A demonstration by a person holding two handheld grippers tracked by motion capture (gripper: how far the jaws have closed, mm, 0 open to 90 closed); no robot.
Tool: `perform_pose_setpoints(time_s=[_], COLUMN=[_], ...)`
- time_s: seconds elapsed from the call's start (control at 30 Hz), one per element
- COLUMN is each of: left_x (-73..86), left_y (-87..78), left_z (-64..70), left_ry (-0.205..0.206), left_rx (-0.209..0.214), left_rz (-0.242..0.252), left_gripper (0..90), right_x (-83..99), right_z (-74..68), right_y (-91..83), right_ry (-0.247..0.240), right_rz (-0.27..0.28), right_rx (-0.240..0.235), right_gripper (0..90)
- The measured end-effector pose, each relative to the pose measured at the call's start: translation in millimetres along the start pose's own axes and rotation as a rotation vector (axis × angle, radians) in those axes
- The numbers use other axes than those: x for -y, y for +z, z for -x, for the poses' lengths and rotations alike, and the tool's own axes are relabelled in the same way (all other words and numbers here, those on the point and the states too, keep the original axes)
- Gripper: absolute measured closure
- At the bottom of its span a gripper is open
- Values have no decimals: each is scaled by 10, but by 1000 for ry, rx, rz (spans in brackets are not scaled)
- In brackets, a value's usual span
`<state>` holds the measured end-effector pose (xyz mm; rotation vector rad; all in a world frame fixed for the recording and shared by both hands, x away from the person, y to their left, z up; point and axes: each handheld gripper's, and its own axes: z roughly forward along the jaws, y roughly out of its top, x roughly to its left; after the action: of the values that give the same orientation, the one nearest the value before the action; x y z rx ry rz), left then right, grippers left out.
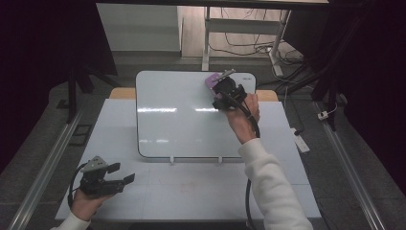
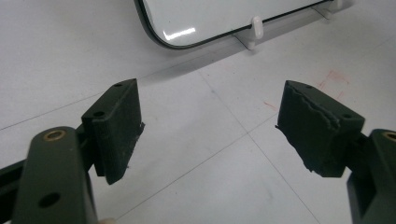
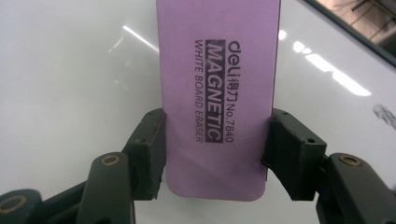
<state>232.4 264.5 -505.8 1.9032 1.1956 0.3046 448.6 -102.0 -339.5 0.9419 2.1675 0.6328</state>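
Right gripper [image 3: 212, 154] clamps the purple eraser [image 3: 217, 93] by its long edges, flat on the whiteboard [image 1: 182, 120] near the top right corner (light, rigid, probably easy going). Left gripper [image 2: 210, 130] idles, jaws apart.

The eraser [image 3: 217, 98] clamped between the jaws of the right tool [image 3: 215, 154] is pale purple, printed with black lettering, one word reversed out of a black bar. Under it, the whiteboard [image 1: 177, 120] is glossy white with a thin black rim and white clips. Both tools are black with brass-coloured pins. Beneath the left tool [image 2: 210, 130] the table [image 2: 201, 186] is white, crossed by thin grey lines and faint red marks.
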Motion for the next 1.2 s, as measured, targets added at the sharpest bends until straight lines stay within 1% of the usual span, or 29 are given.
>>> perform_pose_setpoints(time_s=[0.07, 0.13, 0.17, 0.2, 0.23, 0.27, 0.37, 0.43, 0.5, 0.53, 0.57, 0.6, 0.73, 0.8, 0.87, 0.9, 0.93, 0.97, 1.0, 1.03, 1.07, 1.13, 1.17, 1.2], left_x=[-2, -4, -6, -8, -11, -16, -33, -53, -75, -86, -99, -111, -171, -212, -259, -285, -314, -345, -380, -417, -456, -539, -580, -620], left_y=[-3, 1, 4, 5, 3, -1, -11, -6, 1, 4, 5, 4, -5, -6, -4, 0, 5, 10, 15, 22, 31, 55, 72, 95], left_z=[-2, -2, 0, 7, 12, 16, 24, 32, 54, 67, 80, 94, 143, 168, 196, 217, 242, 271, 301, 334, 368, 431, 458, 484], left_ry=[1, 2, 2, 1, 1, 2, -3, -1, 3, 8, 13, 15, 24, 25, 25, 27, 31, 37, 45, 53, 61, 74, 81, 82], left_rx=[2, 1, 3, 1, 3, 3, 4, 9, 13, 16, 17, 19, 28, 33, 48, 52, 55, 56, 62, 67, 71, 84, 89, 94], left_rz=[0, 0, -1, 0, 1, 4, 19, 22, 26, 28, 31, 34, 52, 61, 73, 79, 83, 87, 92, 97, 102, 111, 115, 119], left_gripper=[226, 226, 226, 226, 225, 225, 225, 225, 225, 225, 225, 225, 227, 228, 229, 229, 230, 230, 230, 231, 231, 232, 237, 237], right_x=[60, 108, 122, 129, 135, 141, 182, 263, 374, 437, 565, 565, 800, 904, 1002, 1043, 1113, 1113, 1143, 1199, 1199, 1255, 1300, 1300], right_z=[54, 89, 91, 84, 63, 31, -119, -217, -314, -353, -408, -408, -470, -505, -543, -563, -600, -600, -618, -668, -668, -727, -782, -782], right_y=[-10, -17, -18, -21, -30, -49, -173, -252, -297, -309, -315, -315, -288, -273, -258, -256, -258, -258, -257, -257, -257, -240, -221, -221], right_ry=[13, 23, 26, 20, 16, 14, 1, 7, -2, 2, 20, 20, 63, 75, 93, 100, 110, 110, 117, 121, 121, 125, 122, 122], right_rz=[-5, 0, 5, 13, 24, 39, 125, 183, 210, 224, 249, 249, 302, 320, 343, 346, 365, 365, 371, 381, 381, 381, 386, 386], right_rx=[7, 2, -1, -7, -21, -42, -115, -190, -238, -267, -318, -318, -405, -423, -454, -457, -471, -471, -481, -484, -484, -492, -493, -493], right_gripper=[416, 416, 416, 416, 416, 416, 416, 416, 416, 416, 416, 416, 415, 415, 415, 415, 414, 414, 414, 414, 414, 414, 414, 414])
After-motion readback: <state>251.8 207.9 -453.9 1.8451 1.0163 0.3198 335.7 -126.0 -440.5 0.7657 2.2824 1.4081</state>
